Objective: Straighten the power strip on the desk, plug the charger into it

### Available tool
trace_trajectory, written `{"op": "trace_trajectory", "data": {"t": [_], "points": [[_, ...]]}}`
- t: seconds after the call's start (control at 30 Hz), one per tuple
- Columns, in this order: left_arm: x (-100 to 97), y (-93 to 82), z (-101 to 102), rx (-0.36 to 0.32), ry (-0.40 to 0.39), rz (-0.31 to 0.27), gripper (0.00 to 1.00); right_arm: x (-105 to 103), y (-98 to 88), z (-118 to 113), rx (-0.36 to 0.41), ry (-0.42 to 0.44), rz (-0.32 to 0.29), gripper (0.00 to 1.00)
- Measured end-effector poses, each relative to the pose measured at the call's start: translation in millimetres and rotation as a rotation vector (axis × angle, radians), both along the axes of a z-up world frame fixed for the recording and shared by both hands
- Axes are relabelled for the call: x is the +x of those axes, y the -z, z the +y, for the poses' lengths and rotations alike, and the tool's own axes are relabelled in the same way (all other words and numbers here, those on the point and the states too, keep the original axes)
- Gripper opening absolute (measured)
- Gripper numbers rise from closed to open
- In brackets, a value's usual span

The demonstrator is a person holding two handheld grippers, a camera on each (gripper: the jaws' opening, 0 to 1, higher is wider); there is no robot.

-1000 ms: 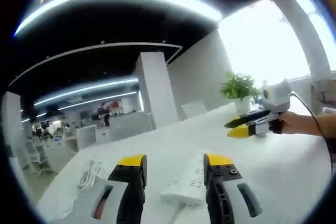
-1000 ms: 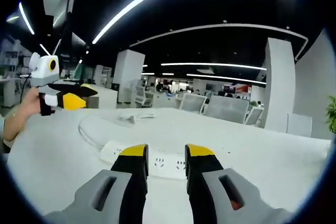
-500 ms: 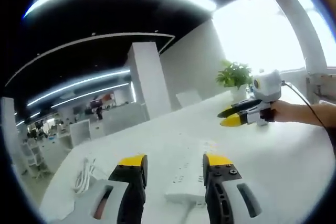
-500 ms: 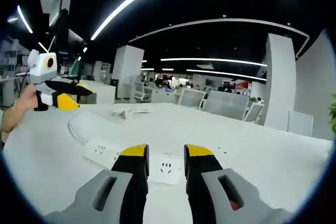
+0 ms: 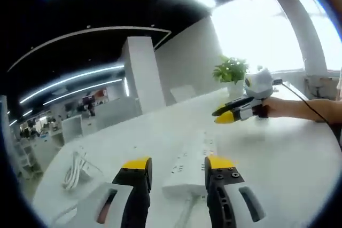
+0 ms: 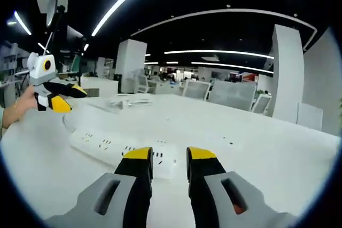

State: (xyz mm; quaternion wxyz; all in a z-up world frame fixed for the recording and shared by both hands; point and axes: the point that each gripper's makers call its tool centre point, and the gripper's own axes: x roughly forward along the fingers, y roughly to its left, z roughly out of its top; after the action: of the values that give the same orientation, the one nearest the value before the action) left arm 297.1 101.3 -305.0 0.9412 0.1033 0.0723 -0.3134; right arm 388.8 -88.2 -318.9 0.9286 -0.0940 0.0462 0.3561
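Note:
A white power strip (image 5: 188,165) lies on the white desk (image 5: 278,158). Its near end sits between the jaws of my left gripper (image 5: 177,165), which is open; I cannot tell whether the jaws touch it. In the right gripper view the power strip (image 6: 109,145) runs off to the left, and its end lies just beyond my right gripper (image 6: 169,155), which is also open. A white charger with a coiled cable (image 5: 75,166) lies at the desk's left side and shows far back as the charger (image 6: 128,101). The right gripper (image 5: 223,115) hovers past the strip's far end, held by a hand (image 5: 280,108).
A potted plant (image 5: 230,72) stands at the desk's far edge near a bright window. The left gripper (image 6: 60,99) and its hand (image 6: 21,108) are at the left of the right gripper view. Office chairs (image 6: 230,100) and a pillar (image 6: 286,76) stand beyond the desk.
Both views have shifted with the hands. In the right gripper view the strip now lies further left. In the left gripper view the right gripper has drifted left, towards the strip's far end.

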Motion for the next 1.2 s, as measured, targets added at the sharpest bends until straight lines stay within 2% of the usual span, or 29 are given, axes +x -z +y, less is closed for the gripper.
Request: {"op": "trace_trajectory", "data": {"t": [0.07, 0.2, 0.37, 0.47, 0.6, 0.83, 1.2], "points": [[-2.2, 3.8, 0, 0.002, 0.001, 0.010, 0.39, 2, 5.4, 0, 0.009, -0.001, 0.016, 0.25], [-9.9, 8.4, -6, -0.038, 0.024, 0.043, 0.40, -1, 10.2, 2, 0.045, -0.015, 0.036, 0.25], [-16.4, 18.2, -10, -0.040, 0.031, 0.073, 0.40, -3, 17.9, 2, 0.096, -0.023, 0.066, 0.25], [-21.0, 20.2, -16, -0.099, 0.051, 0.118, 0.40, -6, 21.8, 1, 0.129, -0.026, 0.088, 0.25], [-21.2, 22.2, -16, -0.085, 0.047, 0.120, 0.40, -9, 17.7, 2, 0.159, -0.036, 0.080, 0.23], [-23.5, 37.1, -19, -0.035, 0.038, 0.153, 0.40, -16, 25.0, 7, 0.132, -0.066, 0.081, 0.23], [-26.2, 48.2, -23, -0.011, 0.046, 0.188, 0.40, -16, 28.2, 11, 0.099, -0.091, 0.080, 0.23]]}}
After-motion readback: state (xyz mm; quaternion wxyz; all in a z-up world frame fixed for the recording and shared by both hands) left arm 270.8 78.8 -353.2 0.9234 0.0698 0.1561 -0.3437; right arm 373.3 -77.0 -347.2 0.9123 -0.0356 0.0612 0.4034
